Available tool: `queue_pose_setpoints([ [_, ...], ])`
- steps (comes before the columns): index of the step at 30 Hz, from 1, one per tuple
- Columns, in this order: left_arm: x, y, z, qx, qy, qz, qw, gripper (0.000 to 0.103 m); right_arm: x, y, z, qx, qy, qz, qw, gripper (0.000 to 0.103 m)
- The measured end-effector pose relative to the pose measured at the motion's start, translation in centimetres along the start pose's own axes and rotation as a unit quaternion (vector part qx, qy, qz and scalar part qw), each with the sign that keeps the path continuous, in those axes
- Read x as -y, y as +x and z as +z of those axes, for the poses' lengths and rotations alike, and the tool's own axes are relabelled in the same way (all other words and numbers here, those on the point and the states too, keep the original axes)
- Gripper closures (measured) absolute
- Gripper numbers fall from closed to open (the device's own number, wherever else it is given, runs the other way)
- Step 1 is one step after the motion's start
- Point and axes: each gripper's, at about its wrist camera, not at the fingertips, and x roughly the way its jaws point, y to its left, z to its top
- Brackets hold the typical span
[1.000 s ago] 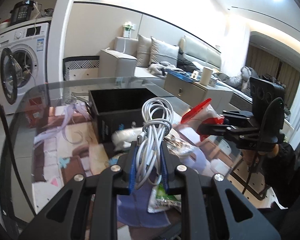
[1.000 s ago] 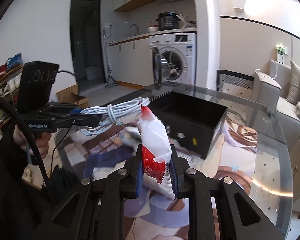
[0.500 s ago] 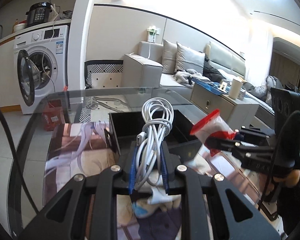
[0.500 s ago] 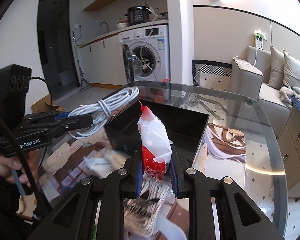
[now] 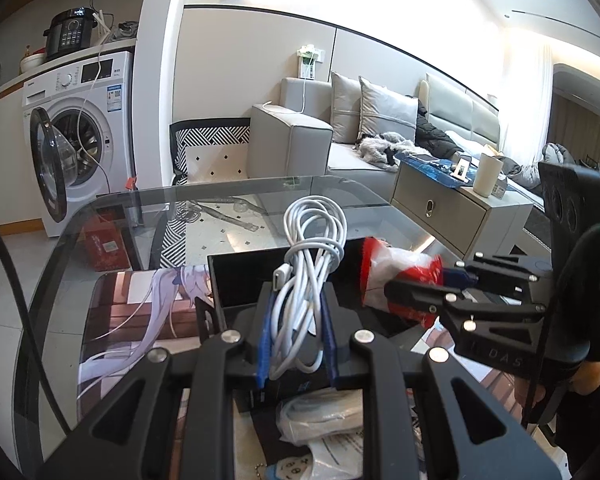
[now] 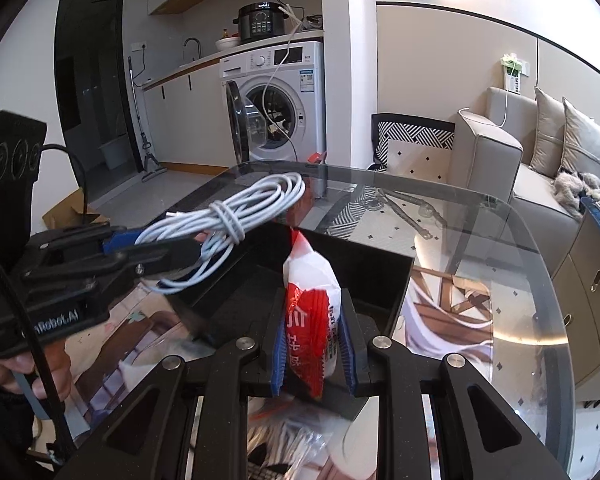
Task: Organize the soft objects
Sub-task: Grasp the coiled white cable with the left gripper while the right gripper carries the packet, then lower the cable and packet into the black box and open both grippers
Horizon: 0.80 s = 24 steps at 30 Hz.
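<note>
Left gripper (image 5: 296, 344) first: we've got the white cable (image 5: 308, 280) clamped between our pads, black box (image 5: 240, 280) just beyond, right gripper (image 5: 416, 292) alongside. From the right wrist, our right gripper (image 6: 314, 354) pinches the red-and-white packet (image 6: 312, 304) over the box (image 6: 364, 276); left gripper (image 6: 172, 248) beside us.

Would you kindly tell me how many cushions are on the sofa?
2: one cushion nearest the sofa's armrest, another cushion right beside it. More may be hidden further along.
</note>
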Motion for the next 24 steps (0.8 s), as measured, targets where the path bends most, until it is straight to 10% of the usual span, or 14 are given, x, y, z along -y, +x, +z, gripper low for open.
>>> queue_pose_setpoints([
  [12,0.2,1.1,-0.6,-0.014,0.014,0.007,0.9998,0.082,0.8,1.5,0.9,-0.008,-0.002,-0.017,1.000,0.080],
  [17,0.3,0.6,-0.6,-0.005,0.017,0.012,0.9998,0.055,0.7,1.1,0.9,-0.001,-0.011,-0.030,0.999,0.068],
  [24,-0.3,-1.2,-0.7,-0.002,0.002,0.005,1.0000,0.049,0.5,-1.4,0.5,0.014,-0.012,-0.028,0.999,0.049],
])
